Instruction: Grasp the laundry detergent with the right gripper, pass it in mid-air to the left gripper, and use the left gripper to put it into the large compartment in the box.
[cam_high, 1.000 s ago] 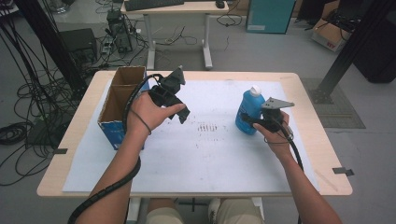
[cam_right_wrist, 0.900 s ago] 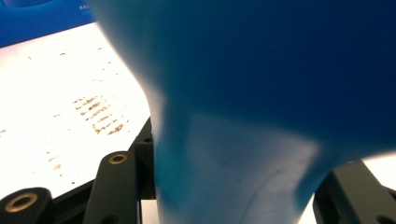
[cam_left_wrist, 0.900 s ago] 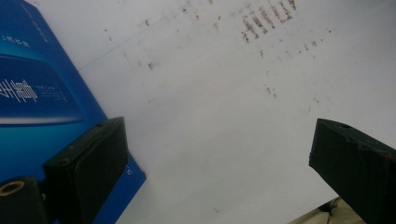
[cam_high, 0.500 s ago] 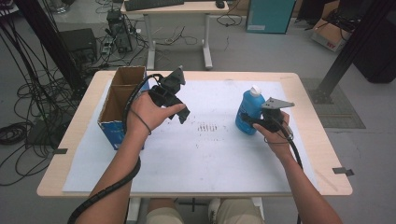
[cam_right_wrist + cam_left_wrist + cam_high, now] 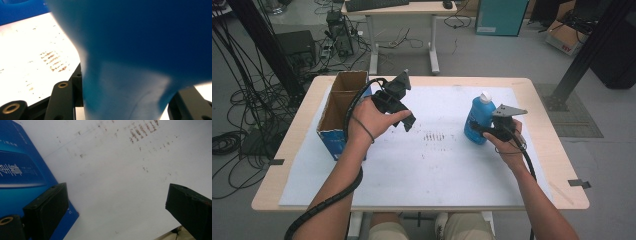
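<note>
At the white-papered table (image 5: 412, 170), nothing shifts between the last second and now: both hands hold their ground. The right gripper (image 5: 484, 131) stays clamped on the blue plastic bottle with a white cap (image 5: 478, 120), its jaws pinching the lower body of the bottle, which stands upright between them on the paper. The left gripper (image 5: 404, 107) hangs above the sheet with its jaws spread wide and nothing between them, the blue-sided open cardboard box (image 5: 337, 107) just beside its near jaw. The pause suggests a secured grip, with the lift toward the box likely next.
</note>
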